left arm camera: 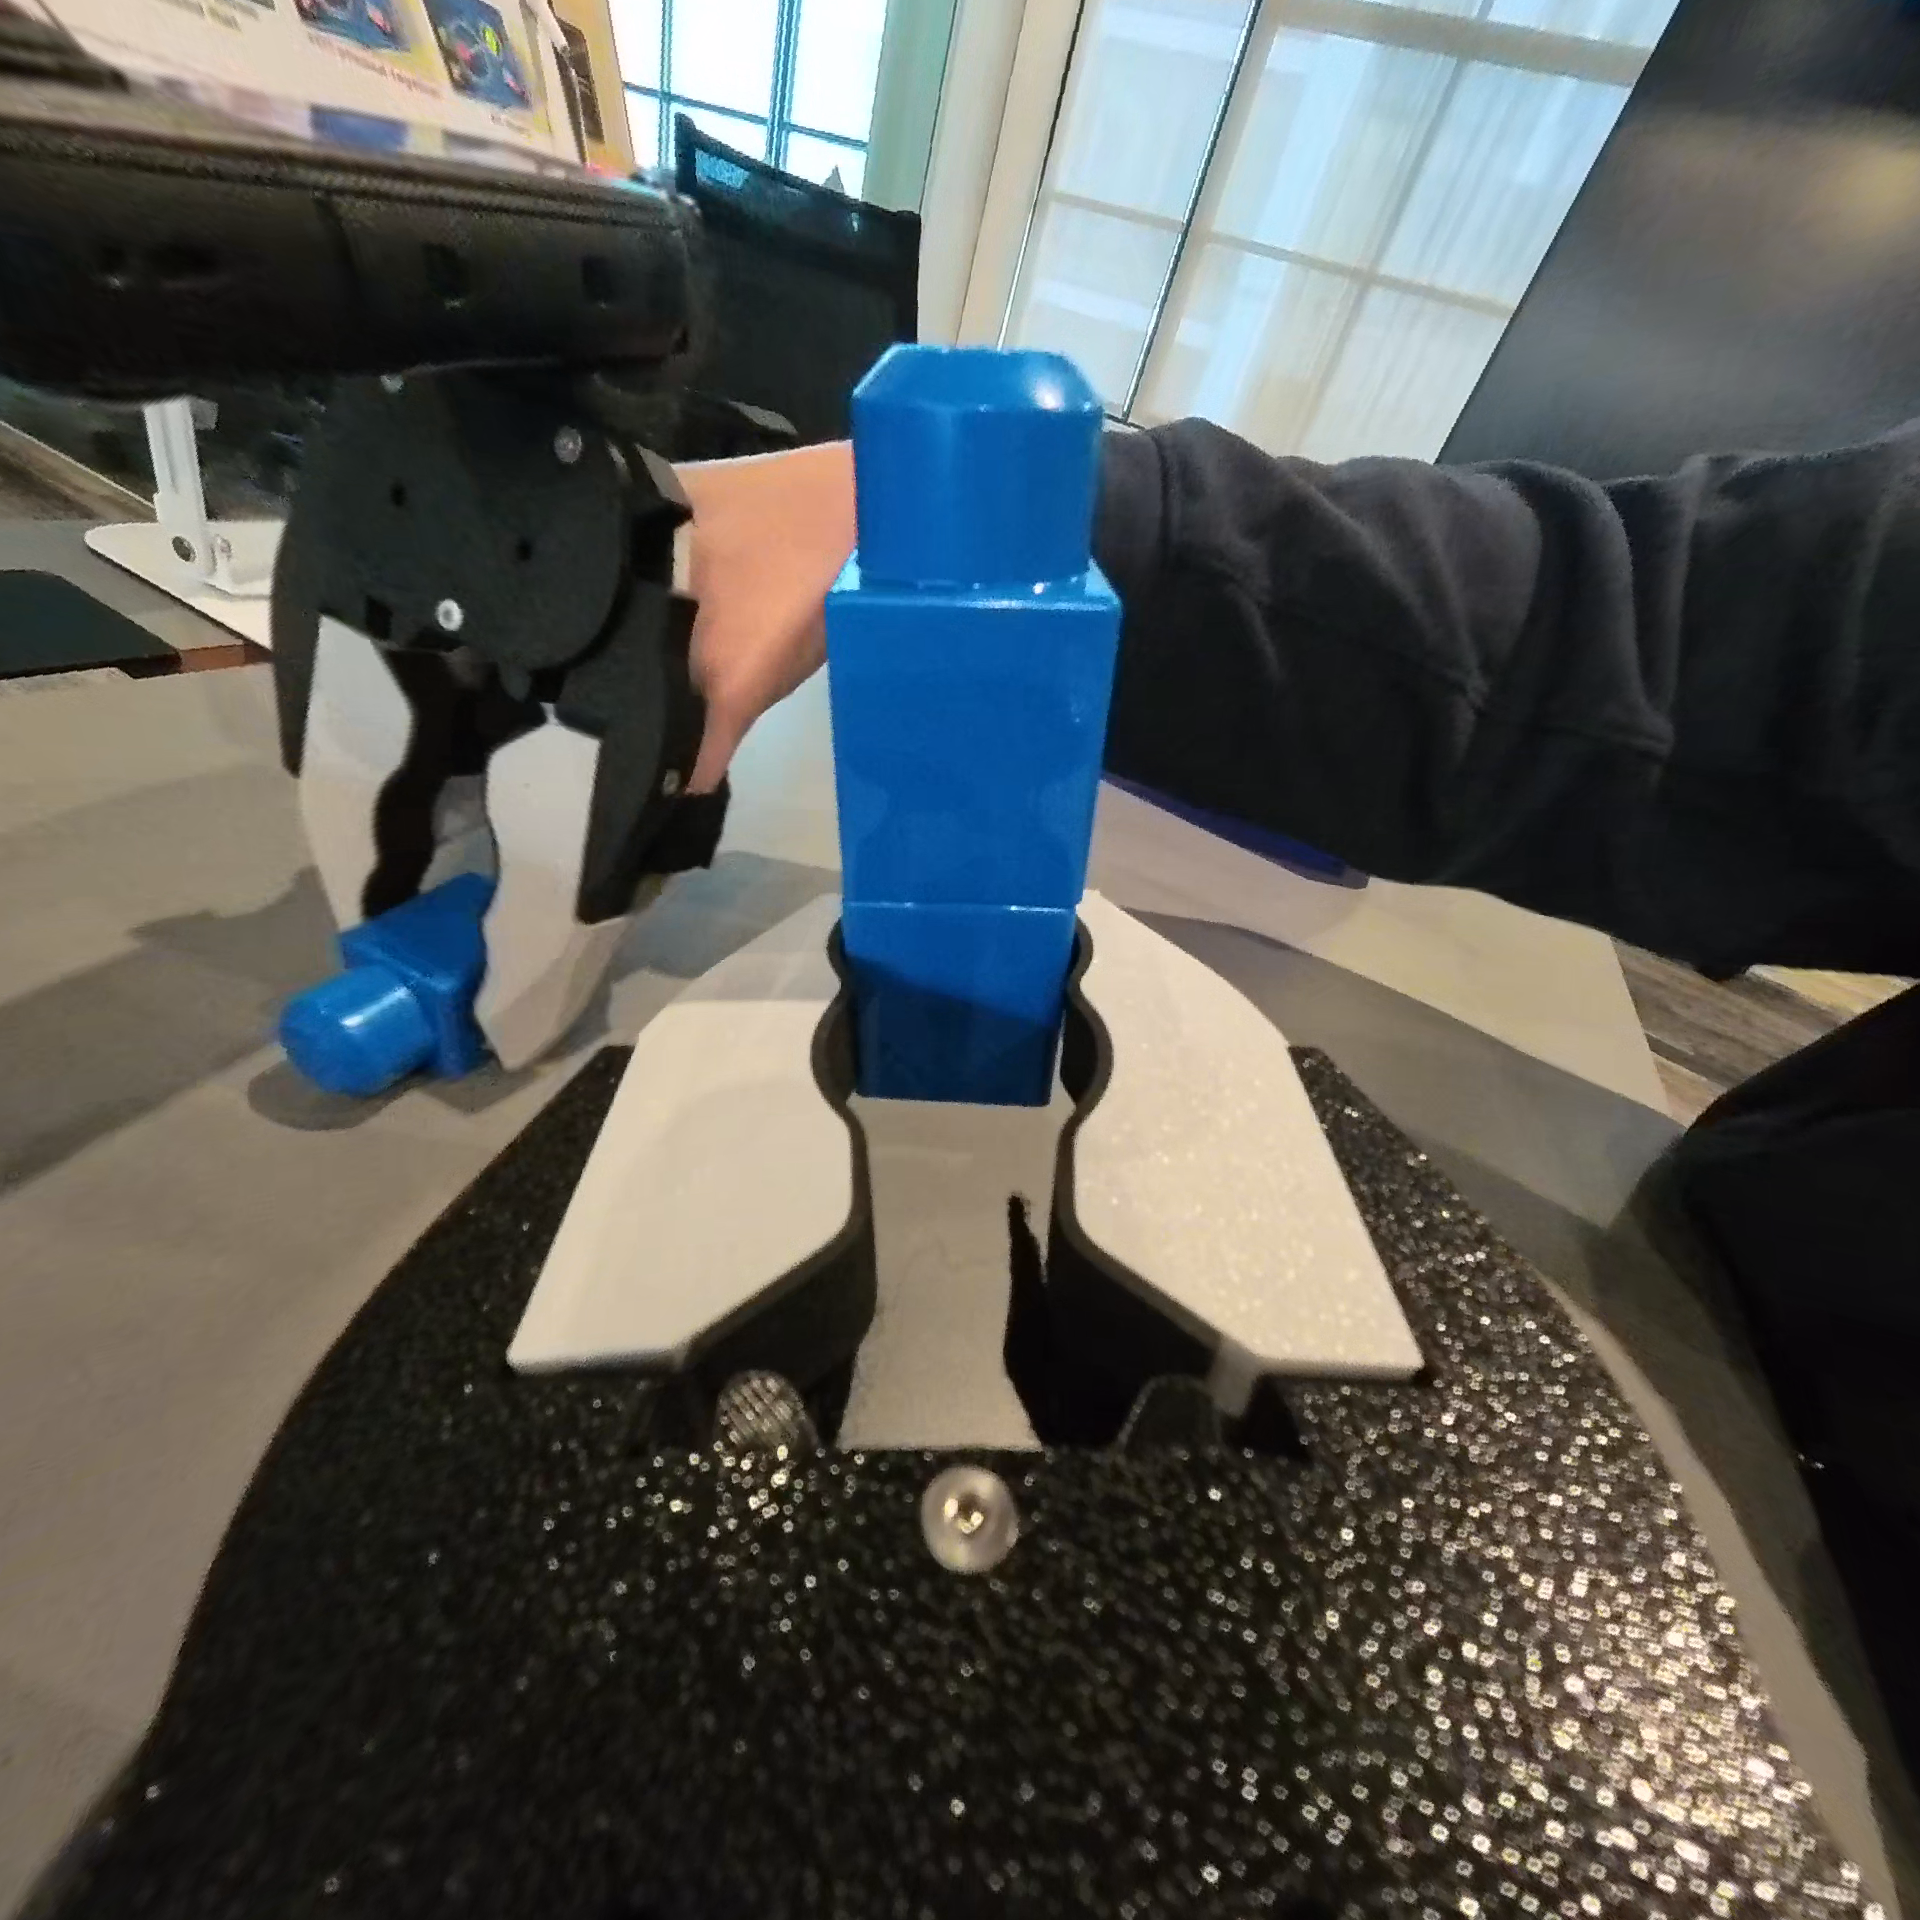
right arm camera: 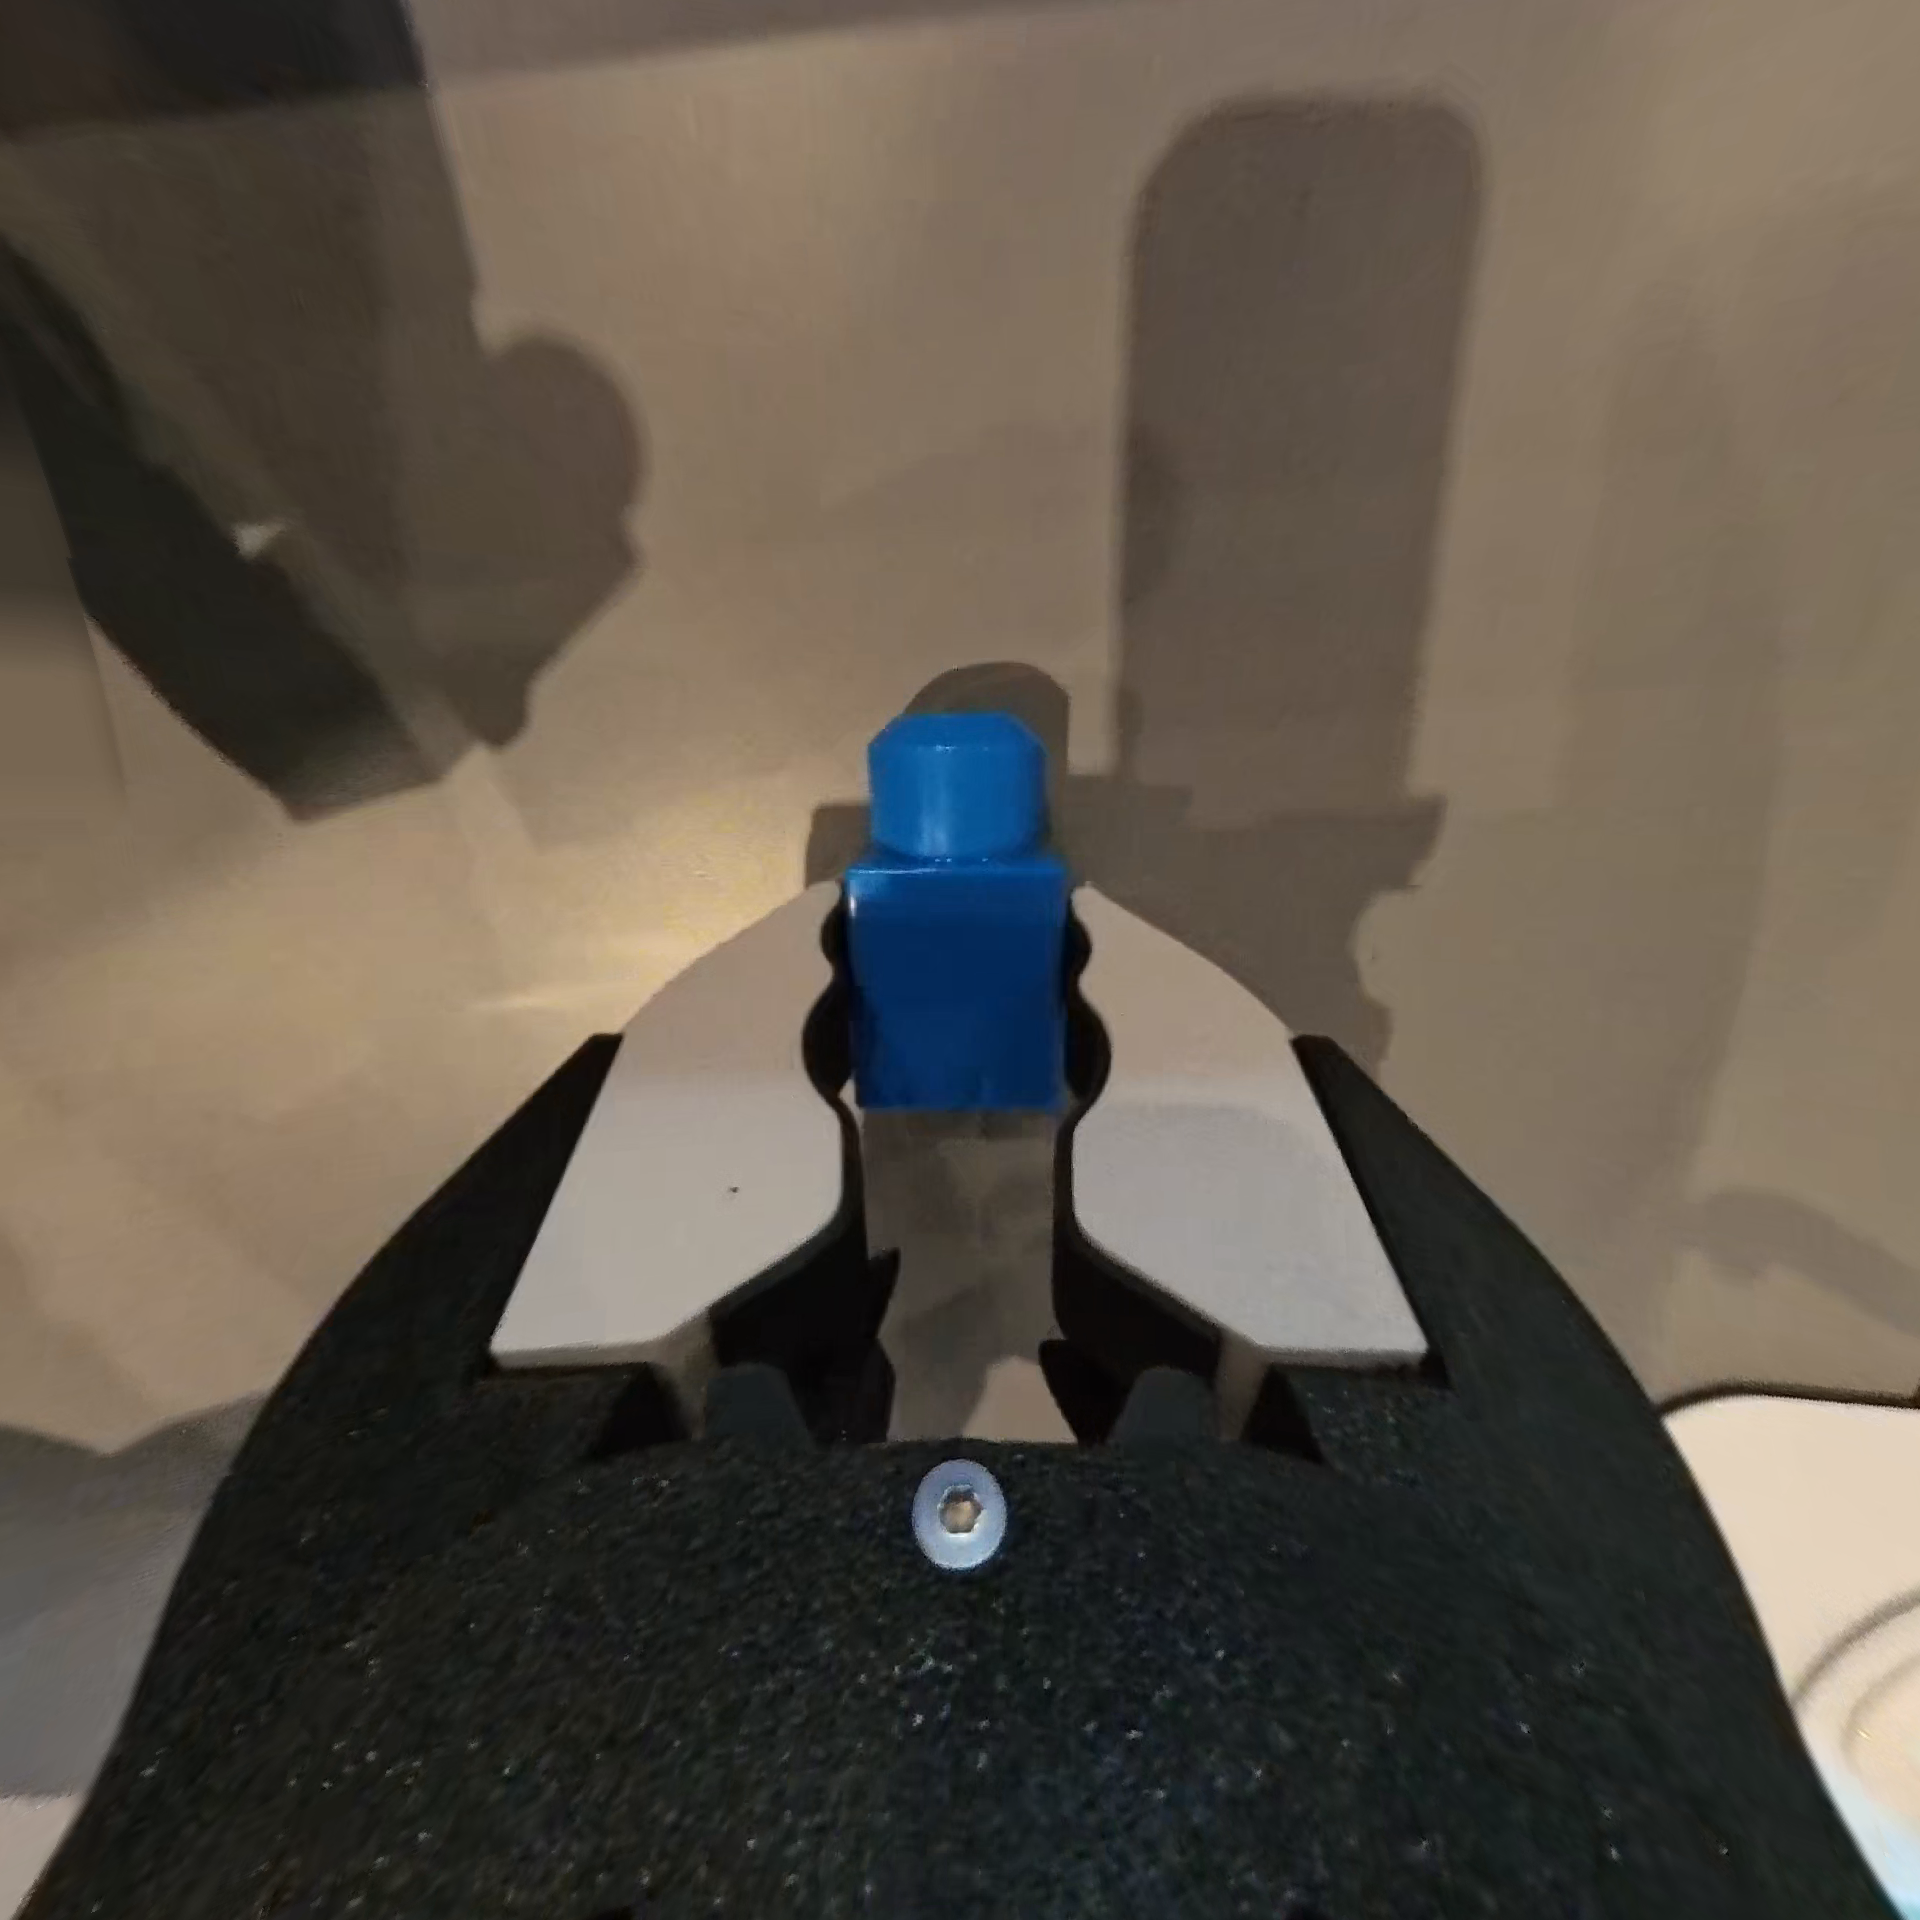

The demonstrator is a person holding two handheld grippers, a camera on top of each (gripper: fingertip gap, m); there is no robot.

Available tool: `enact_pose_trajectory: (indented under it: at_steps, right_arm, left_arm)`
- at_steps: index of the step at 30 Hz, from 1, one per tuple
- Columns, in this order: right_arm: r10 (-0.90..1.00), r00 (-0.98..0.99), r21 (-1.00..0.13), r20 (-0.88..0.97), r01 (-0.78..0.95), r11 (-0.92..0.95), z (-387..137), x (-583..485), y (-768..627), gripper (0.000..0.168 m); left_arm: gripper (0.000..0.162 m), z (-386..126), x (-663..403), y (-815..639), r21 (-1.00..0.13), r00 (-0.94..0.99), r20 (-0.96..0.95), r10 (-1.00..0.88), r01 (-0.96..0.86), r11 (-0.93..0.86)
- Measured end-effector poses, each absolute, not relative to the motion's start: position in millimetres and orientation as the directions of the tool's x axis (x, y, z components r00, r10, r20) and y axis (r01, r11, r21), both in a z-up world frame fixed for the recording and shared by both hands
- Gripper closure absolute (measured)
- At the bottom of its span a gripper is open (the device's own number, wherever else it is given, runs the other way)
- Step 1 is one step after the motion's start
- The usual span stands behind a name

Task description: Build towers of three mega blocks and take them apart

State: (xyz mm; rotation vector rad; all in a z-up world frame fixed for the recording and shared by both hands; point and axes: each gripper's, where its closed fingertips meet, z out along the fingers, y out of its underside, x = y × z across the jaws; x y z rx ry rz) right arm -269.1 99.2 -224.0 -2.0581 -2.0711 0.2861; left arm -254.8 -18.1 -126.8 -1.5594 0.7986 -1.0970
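In the left wrist view my left gripper is shut on the bottom block of a blue tower of two mega blocks. The tower stands upright between the fingers with its stud on top. To the left, my right gripper points down at the grey table and is shut on a single blue block, whose stud points to the front left, close to the tabletop. In the right wrist view the right gripper grips this blue block, with the stud pointing away from the camera toward the table.
A person's hand and dark sleeve reach across behind the tower. A white stand and a black chair are at the back. A white object with a cable lies at the lower right.
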Motion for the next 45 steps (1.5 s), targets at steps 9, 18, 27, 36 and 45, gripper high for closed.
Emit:
enact_pose_trajectory:
  at_steps: [9,18,27,36,45]
  right_arm:
    - [0.985,0.169,-0.655,0.045,0.749,-0.099,-170,-262,100,0.132]
    - [0.931,0.354,-0.987,0.087,0.16,0.032,-59,-230,55,0.132]
    - [0.985,0.164,-0.98,0.047,-0.181,0.077,-2,-240,-4,0.132]
    - [0.996,0.031,-0.968,-0.085,-0.239,-0.075,-15,-253,-9,0.132]
    - [0.984,-0.062,-0.956,-0.168,-0.231,-0.178,-29,-260,-11,0.132]
  left_arm:
    - [0.127,-127,-255,-17,-0.964,0.368,0.26,-0.893,0.049,-0.26]
    - [0.127,-132,-243,-19,-0.971,0.359,0.229,-0.905,0.023,-0.236]
    - [0.127,-125,-242,-26,-0.987,0.335,0.159,-0.929,0.048,-0.152]
    - [0.126,-128,-238,-26,-0.986,0.323,0.167,-0.932,0.026,-0.167]
    - [0.127,-135,-232,-32,-0.98,0.278,0.181,-0.943,-0.033,-0.197]
